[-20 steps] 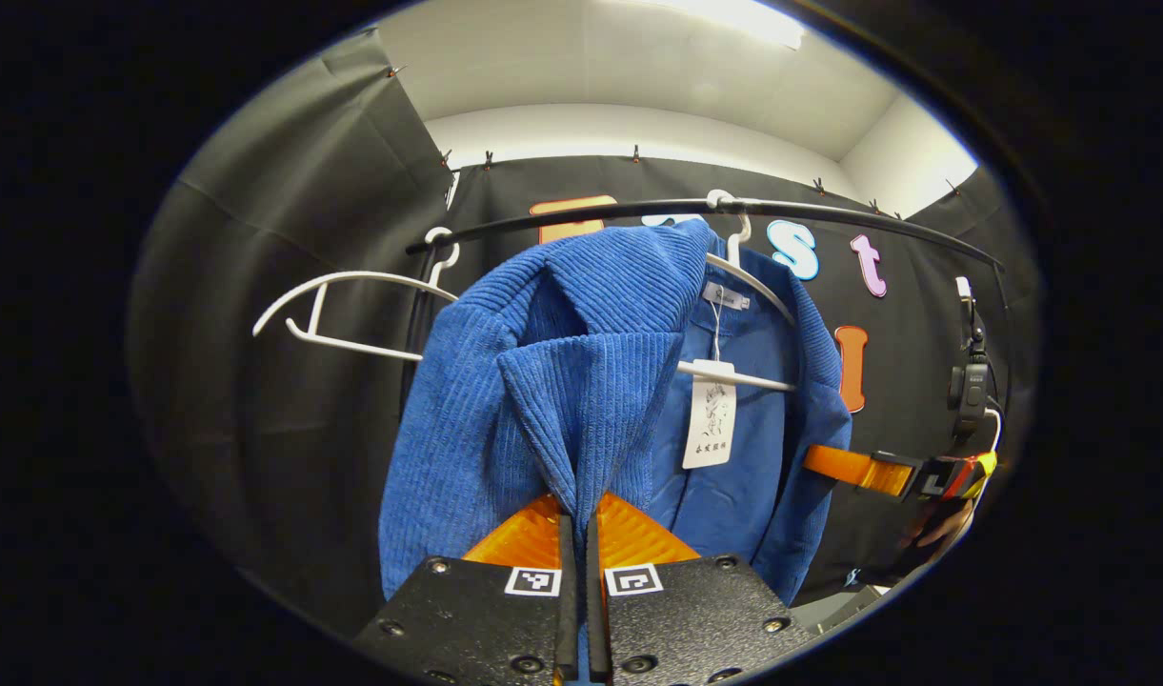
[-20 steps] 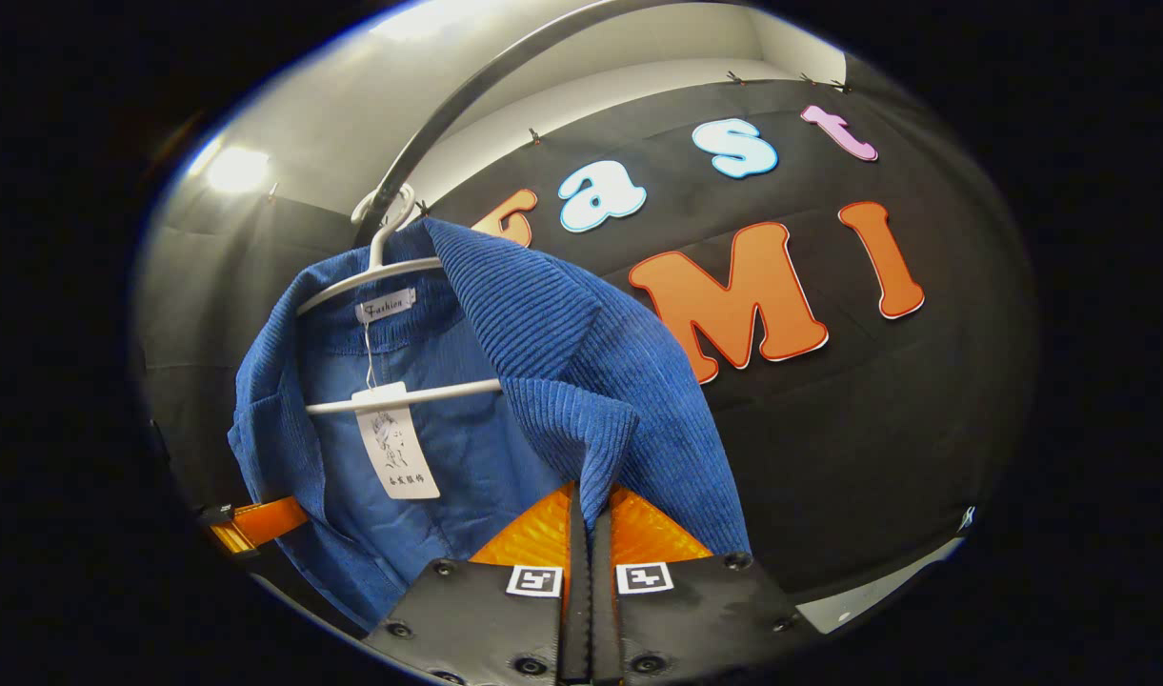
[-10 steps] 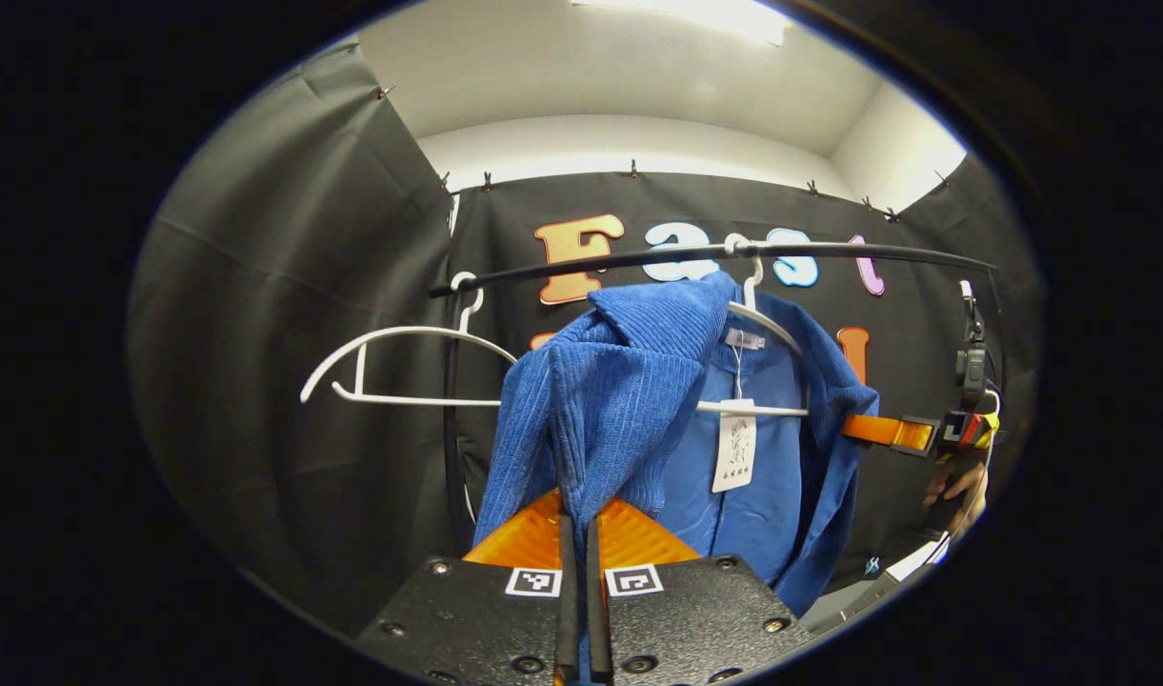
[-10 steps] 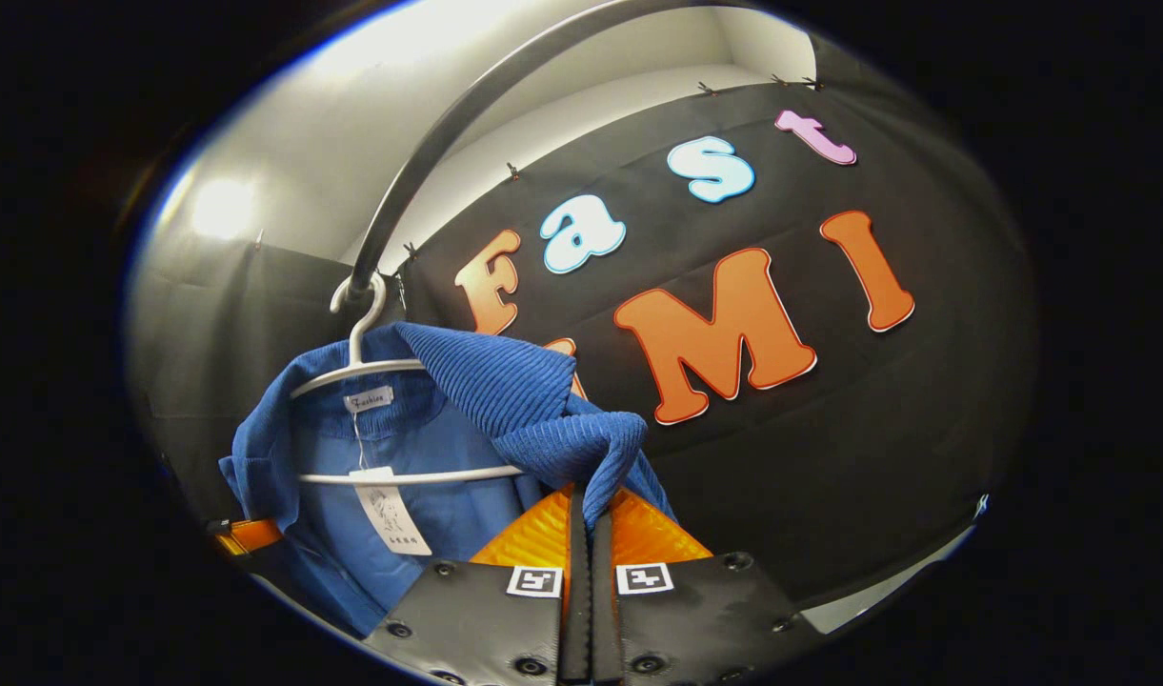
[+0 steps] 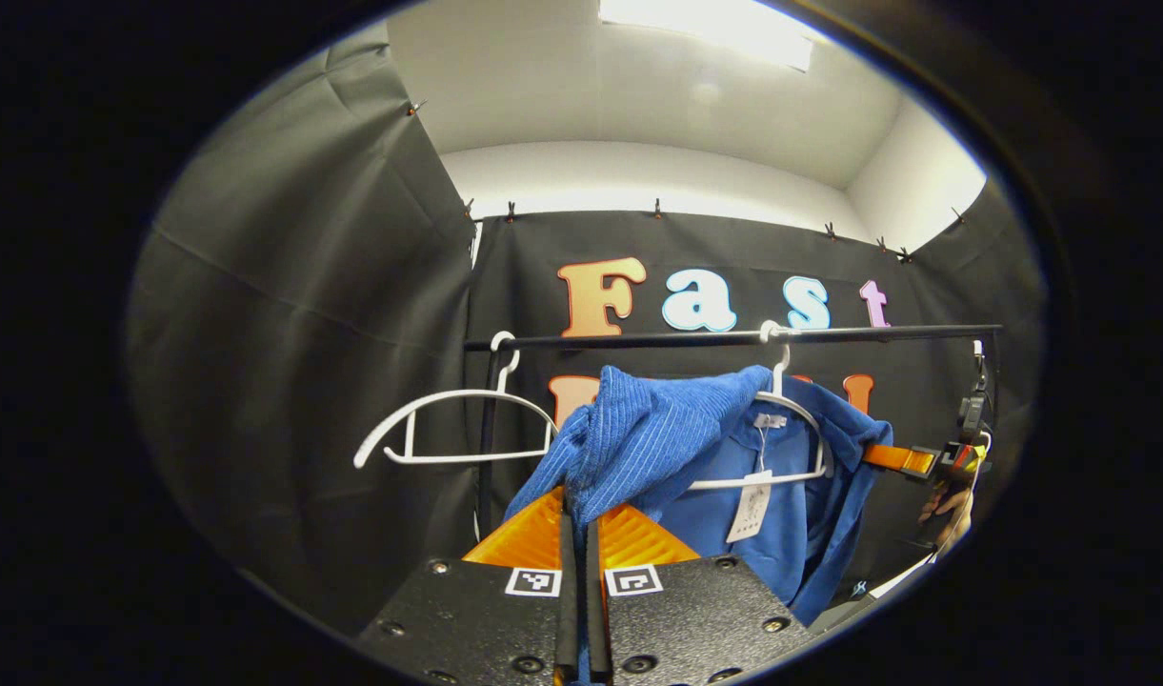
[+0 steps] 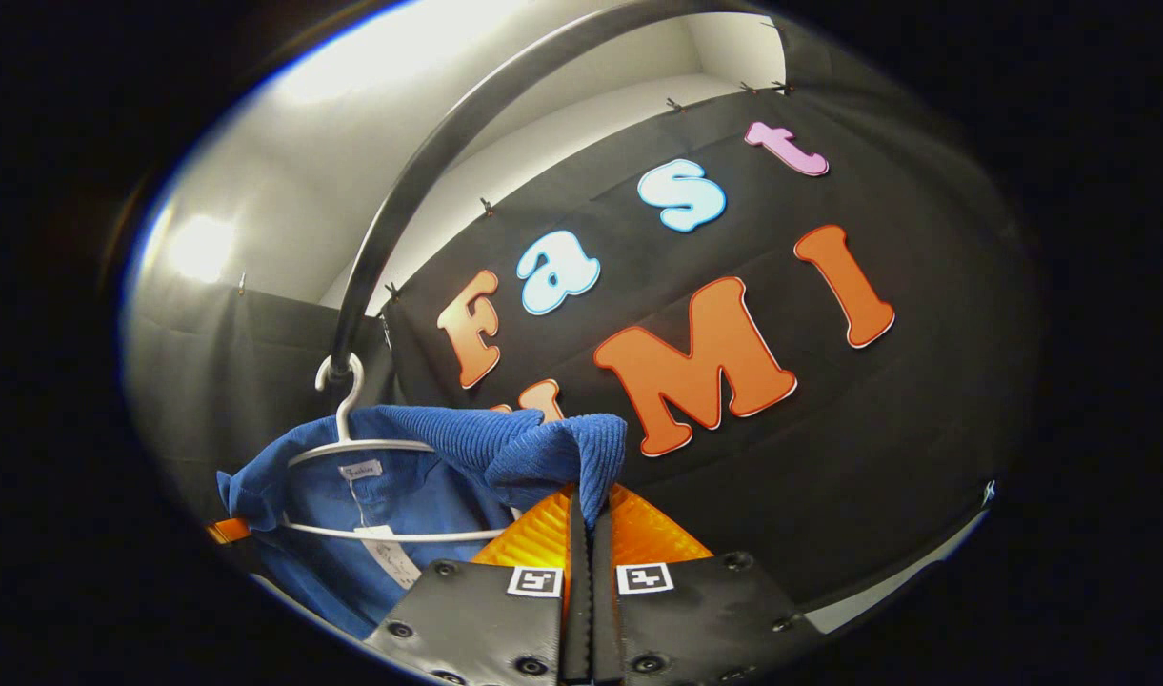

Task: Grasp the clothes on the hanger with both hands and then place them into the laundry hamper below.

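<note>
A black rail (image 5: 638, 339) is seen ahead of the left gripper (image 5: 581, 519), above it. Two white hangers are hooked on it: an empty hanger (image 5: 448, 429) and a hanger (image 5: 791, 419) draped with the blue jacket (image 5: 676, 438).

Black cloth walls (image 5: 286, 314), white ceiling (image 5: 638, 105) with a bright light (image 5: 724, 24).

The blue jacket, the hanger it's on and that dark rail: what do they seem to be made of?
Blue jacket: looks like corduroy, matte with fine raised ribs; the inside is smoother, likely a lining. White hanger: thin, smooth and evenly white, probably plastic or coated wire, I can't tell which. Dark rail: a slim round bar with a faint sheen, probably painted metal.
</note>
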`<control>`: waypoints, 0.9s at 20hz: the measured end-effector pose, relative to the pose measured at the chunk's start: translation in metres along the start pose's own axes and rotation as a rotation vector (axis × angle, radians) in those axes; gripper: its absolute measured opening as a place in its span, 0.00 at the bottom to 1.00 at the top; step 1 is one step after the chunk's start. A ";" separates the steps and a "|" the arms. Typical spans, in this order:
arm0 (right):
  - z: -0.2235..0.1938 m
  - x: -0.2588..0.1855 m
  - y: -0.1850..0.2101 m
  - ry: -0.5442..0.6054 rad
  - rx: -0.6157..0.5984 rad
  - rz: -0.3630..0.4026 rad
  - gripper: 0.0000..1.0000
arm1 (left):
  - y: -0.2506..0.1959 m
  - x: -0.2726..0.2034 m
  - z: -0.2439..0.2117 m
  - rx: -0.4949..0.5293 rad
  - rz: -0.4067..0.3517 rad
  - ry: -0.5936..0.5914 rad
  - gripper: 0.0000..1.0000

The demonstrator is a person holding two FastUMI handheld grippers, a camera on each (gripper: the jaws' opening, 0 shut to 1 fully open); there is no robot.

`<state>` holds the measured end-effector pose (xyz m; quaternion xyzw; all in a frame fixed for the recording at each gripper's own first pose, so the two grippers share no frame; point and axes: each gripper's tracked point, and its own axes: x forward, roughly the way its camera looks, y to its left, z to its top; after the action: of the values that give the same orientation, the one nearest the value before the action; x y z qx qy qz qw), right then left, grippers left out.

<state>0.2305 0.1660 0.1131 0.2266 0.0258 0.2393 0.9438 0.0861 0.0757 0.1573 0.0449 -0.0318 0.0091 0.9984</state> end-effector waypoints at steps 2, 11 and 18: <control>0.010 0.002 -0.002 -0.031 -0.023 -0.017 0.07 | 0.007 0.004 0.019 0.049 0.018 -0.022 0.04; 0.021 0.009 -0.024 -0.039 0.093 0.012 0.07 | 0.022 0.029 0.057 0.063 -0.008 -0.039 0.04; 0.028 0.044 -0.037 -0.012 0.350 0.081 0.07 | 0.034 0.068 0.075 0.115 -0.006 -0.002 0.04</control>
<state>0.2898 0.1457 0.1241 0.3899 0.0521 0.2676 0.8796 0.1488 0.1038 0.2390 0.1025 -0.0321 0.0077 0.9942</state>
